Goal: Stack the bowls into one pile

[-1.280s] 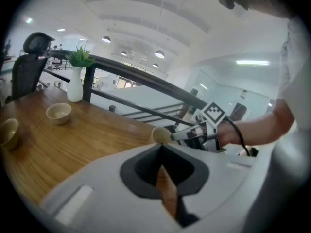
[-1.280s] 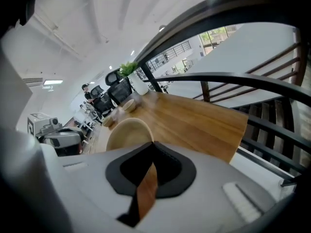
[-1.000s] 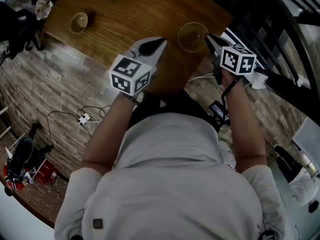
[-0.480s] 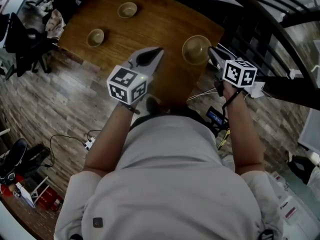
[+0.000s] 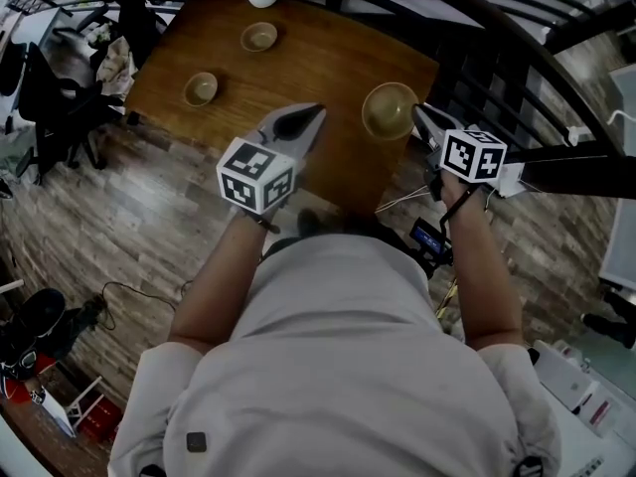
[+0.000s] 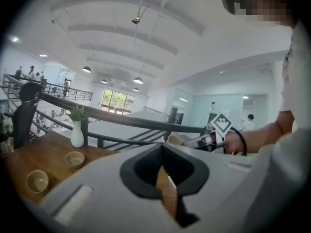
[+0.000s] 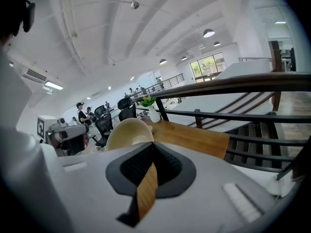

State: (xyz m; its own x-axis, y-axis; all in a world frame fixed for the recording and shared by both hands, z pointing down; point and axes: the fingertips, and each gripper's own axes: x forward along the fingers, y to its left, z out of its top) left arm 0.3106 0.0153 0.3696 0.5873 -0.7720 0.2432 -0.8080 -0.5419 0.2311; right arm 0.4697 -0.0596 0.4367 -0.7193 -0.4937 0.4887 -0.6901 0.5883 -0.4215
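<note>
Both sets of fingers closed and empty, the right gripper (image 5: 418, 111) hangs just right of the large bowl (image 5: 389, 110), nearer than the left gripper (image 5: 318, 113), with the small bowls (image 5: 201, 88) far-left across the tabletop (image 5: 318, 58).

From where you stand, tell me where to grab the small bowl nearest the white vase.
Pinch the small bowl by its near rim from above, one jaw inside, one outside. It sits upright, mouth up, and its rounded wall probably offers no other edge to pinch.
</note>
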